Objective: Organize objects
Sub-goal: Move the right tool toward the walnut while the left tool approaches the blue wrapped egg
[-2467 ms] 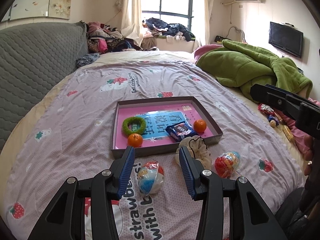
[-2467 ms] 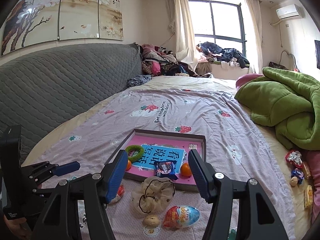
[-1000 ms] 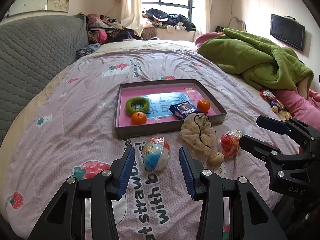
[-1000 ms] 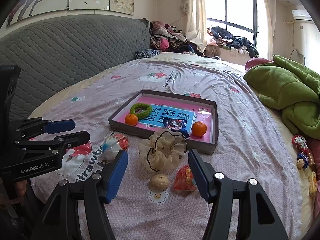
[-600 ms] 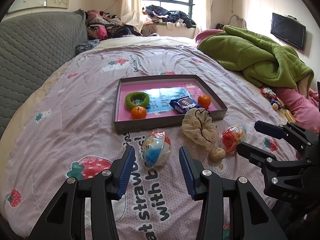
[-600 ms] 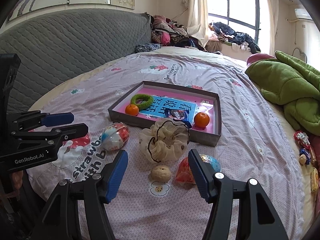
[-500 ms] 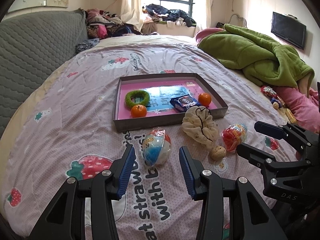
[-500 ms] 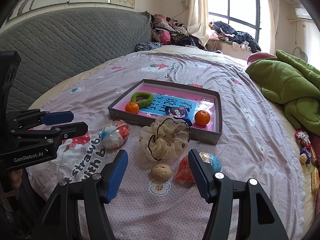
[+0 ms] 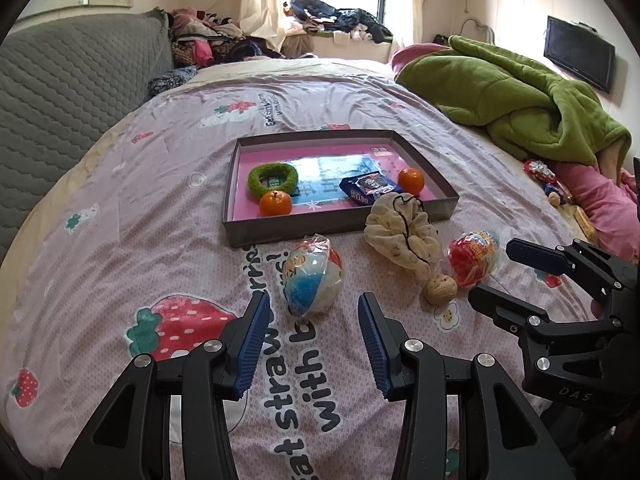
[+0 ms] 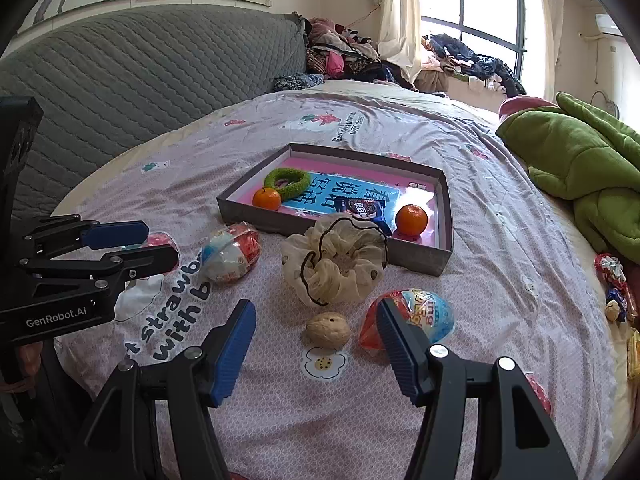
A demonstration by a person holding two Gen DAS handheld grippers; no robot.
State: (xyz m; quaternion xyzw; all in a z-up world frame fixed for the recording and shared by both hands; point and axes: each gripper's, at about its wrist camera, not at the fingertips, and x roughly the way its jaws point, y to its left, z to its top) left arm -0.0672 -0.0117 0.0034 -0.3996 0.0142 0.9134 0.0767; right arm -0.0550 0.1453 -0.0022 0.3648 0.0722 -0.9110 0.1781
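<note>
A grey tray with a pink floor lies on the bedspread. It holds a green ring, two oranges and a blue cookie packet. In front of it lie a white-and-blue toy egg, a cream scrunchie, a walnut and a red toy egg. My left gripper is open, with the white-and-blue egg just ahead of its fingertips and untouched. My right gripper is open too. The walnut lies ahead between its fingers and the red egg sits by the right finger.
A green blanket is heaped at the right. Small wrapped snacks lie near the bed's right edge. The grey quilted headboard runs along the left, and clothes are piled by the window.
Since the earliest frames both grippers have tipped down toward the bed, and the right one has come low into the left view. Over the last second hardly anything moves.
</note>
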